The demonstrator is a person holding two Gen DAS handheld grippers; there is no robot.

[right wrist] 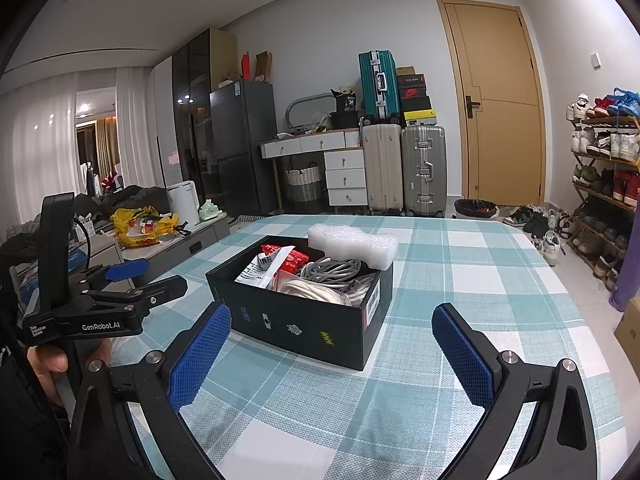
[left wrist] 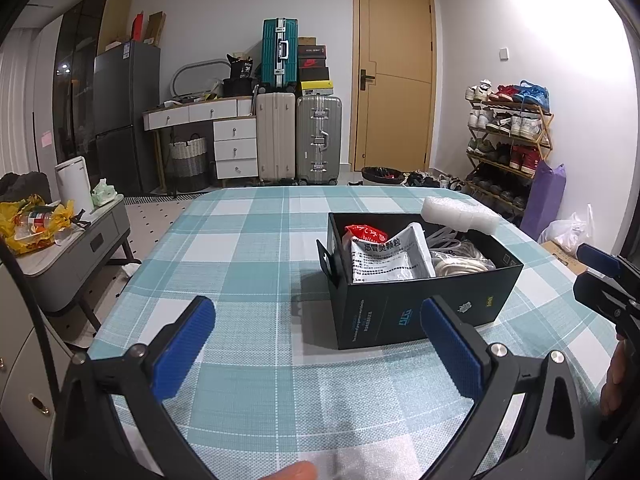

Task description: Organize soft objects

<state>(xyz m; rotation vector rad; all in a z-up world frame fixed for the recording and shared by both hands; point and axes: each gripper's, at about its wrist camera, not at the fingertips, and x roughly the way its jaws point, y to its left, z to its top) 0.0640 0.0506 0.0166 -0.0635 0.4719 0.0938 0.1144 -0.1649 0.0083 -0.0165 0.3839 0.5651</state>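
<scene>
Both blue-padded grippers, left [left wrist: 316,354] and right [right wrist: 332,356], hover wide and empty over the checked tablecloth's [left wrist: 248,240] near edge, facing the black cardboard box [right wrist: 304,324], white foam block [right wrist: 352,244] capping its far corner, probably awaiting tucking in.

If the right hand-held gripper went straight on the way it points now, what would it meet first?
Most likely the black box on the checked tablecloth. It sits ahead of the open right hand-held gripper, slightly left of centre, so the near corner looks first in line, though depth is uncertain.
</scene>
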